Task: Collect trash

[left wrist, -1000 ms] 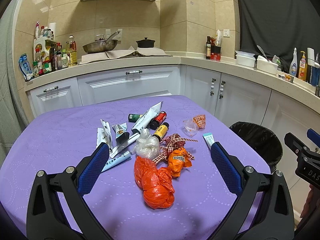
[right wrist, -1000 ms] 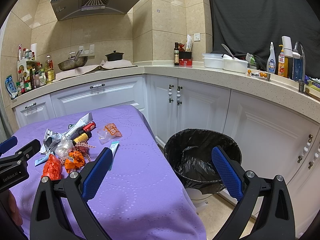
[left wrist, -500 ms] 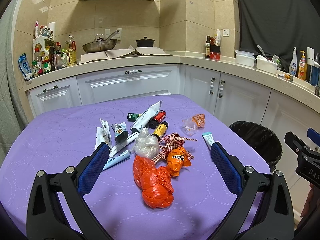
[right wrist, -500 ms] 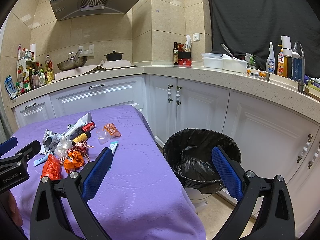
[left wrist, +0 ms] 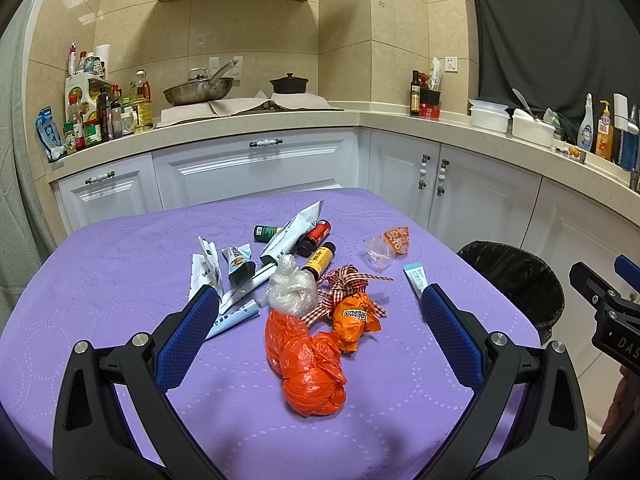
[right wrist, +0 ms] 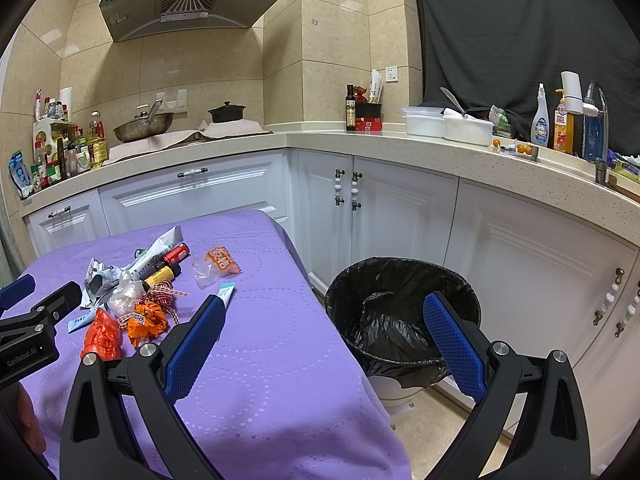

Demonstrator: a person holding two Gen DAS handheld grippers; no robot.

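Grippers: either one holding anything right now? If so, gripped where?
Nothing held. Left gripper is open above the trash pile, the orange plastic bag lying free on the cloth. Right gripper is open, empty, toward the bin.

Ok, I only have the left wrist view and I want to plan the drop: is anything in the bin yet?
Observer: In the right wrist view the bin shows only its crumpled black liner; no trash that I can see.
Operator: Is the right gripper holding anything?
Observer: No, the right gripper is open, with nothing between its fingers.
Operator: What is it aimed at?
Observer: One finger shows over the edge of the table, the other over the bin's mouth.
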